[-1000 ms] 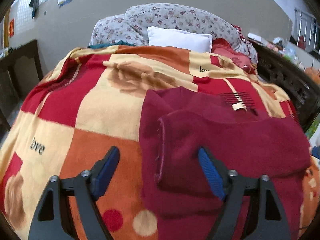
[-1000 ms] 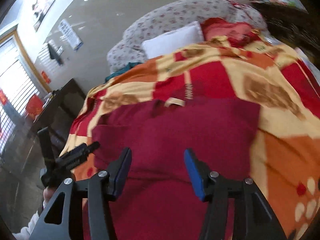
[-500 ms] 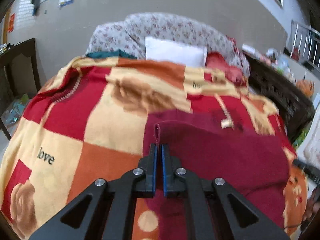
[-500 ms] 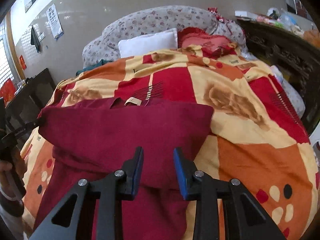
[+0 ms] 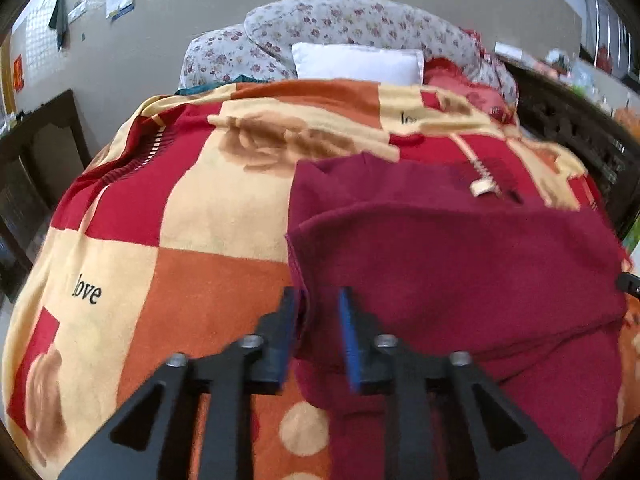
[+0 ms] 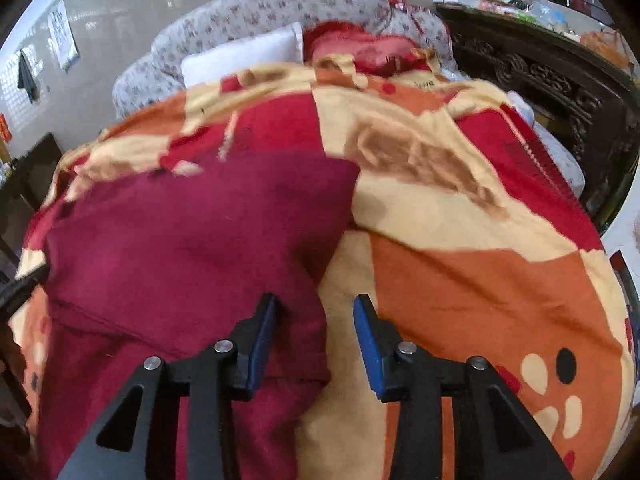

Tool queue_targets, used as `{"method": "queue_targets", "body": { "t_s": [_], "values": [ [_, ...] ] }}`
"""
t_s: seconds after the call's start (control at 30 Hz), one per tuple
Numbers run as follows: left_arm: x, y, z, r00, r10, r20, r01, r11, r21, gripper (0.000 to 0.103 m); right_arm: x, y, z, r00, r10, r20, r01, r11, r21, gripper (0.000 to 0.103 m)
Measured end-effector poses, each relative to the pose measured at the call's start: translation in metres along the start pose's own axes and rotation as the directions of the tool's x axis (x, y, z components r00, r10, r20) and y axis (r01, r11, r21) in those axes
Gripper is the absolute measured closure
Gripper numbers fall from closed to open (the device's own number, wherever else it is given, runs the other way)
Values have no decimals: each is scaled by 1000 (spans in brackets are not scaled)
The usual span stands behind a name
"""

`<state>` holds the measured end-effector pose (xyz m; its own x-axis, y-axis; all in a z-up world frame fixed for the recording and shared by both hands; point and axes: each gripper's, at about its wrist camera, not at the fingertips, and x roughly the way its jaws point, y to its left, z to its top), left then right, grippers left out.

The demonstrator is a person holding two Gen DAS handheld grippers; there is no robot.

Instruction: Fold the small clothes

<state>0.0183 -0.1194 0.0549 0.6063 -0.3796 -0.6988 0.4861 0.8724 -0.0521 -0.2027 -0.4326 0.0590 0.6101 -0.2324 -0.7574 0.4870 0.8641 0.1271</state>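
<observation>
A dark red garment [image 5: 460,264] lies partly folded on a patterned red, orange and cream blanket [image 5: 192,216]; its upper layer is folded over the lower part. My left gripper [image 5: 318,320] is open at the garment's left edge, with the hem between its jaws. In the right wrist view the same garment [image 6: 192,248] fills the left half. My right gripper [image 6: 316,320] is open over the garment's right edge, which lies between its jaws. A small tan label [image 5: 482,188] shows near the collar.
A white pillow [image 5: 356,60] and floral bedding [image 5: 360,20] lie at the head of the bed. Dark carved wooden furniture [image 6: 552,80] stands to the right. A dark wooden cabinet [image 5: 36,152] stands to the left. The other gripper's tip [image 6: 20,284] shows at the left edge.
My left gripper was shut on the garment's left edge half a second ago and has opened. My right gripper has widened, and both sit lower at the garment's edges.
</observation>
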Motion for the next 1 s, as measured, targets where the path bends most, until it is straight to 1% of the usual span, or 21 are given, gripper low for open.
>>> {"method": "queue_targets", "body": {
  "t_s": [0.03,0.07,0.1,0.17,0.23,0.27,0.3,0.33,0.4,0.47,0.5,0.57,0.63,0.7,0.73,0.77,0.8,0.87,0.9,0.93,1.0],
  "values": [
    [-2,1,2,1000,2,12,-2,1000,-11,56,-16,6,7,998,24,58,-24,1000,-3,61],
    [-3,2,4,1000,8,27,-8,1000,-18,49,-16,6,7,998,24,58,-24,1000,-3,61],
    [-4,2,6,998,29,48,-28,999,-20,49,-20,12,12,996,25,82,-25,1000,-11,61],
    [-1,0,9,997,57,52,-56,998,-20,49,-21,21,20,994,25,107,-21,999,-35,64],
    [11,-3,11,998,59,25,-59,998,-10,49,-7,29,29,996,25,89,-21,998,-52,77],
    [18,-5,11,997,72,14,-72,997,0,49,4,29,32,997,22,71,-19,999,-44,78],
    [24,-6,11,997,81,6,-81,997,4,48,14,28,35,999,1,54,1,999,-40,79],
    [30,-6,10,997,80,-4,-80,997,5,48,41,24,39,999,-46,8,47,998,-45,79],
    [38,-5,9,997,80,-24,-80,997,8,45,47,19,39,999,-36,8,37,999,-26,78],
    [35,-2,7,996,86,-23,-86,996,16,41,47,11,42,1000,-18,12,18,1000,12,77],
    [31,0,6,996,83,-30,-82,996,21,41,44,9,41,1000,-8,9,8,1000,25,77],
    [21,4,3,997,73,-34,-72,997,23,41,28,11,37,1000,2,16,-3,1000,21,77],
    [11,9,-3,997,75,-22,-75,997,24,40,13,18,28,1000,-1,20,2,1000,-22,74],
    [5,13,-11,997,78,-22,-78,997,29,37,-6,26,11,999,9,31,-7,998,-67,74],
    [4,14,-14,997,79,-24,-78,996,31,37,-13,28,-2,1000,-7,23,10,996,-91,74],
    [3,16,-18,996,81,-25,-81,996,31,37,-12,27,-10,1000,-30,9,31,994,-101,74],
    [1,16,-21,996,82,-23,-81,996,26,37,-12,27,-10,1000,-30,9,31,994,-101,74],
    [-3,17,-25,997,75,-28,-75,997,10,37,0,21,-20,996,-91,-19,88,989,-119,74],
    [-5,17,-27,997,70,-38,-70,998,2,37,7,18,-22,995,-93,-32,89,990,-111,73],
    [-9,16,-30,997,62,-50,-62,998,2,37,12,13,-24,997,-69,-40,65,994,-85,73],
    [-20,14,-38,997,48,-55,-47,999,15,36,7,8,-23,998,-42,-41,41,998,-41,73]
  ]
}}
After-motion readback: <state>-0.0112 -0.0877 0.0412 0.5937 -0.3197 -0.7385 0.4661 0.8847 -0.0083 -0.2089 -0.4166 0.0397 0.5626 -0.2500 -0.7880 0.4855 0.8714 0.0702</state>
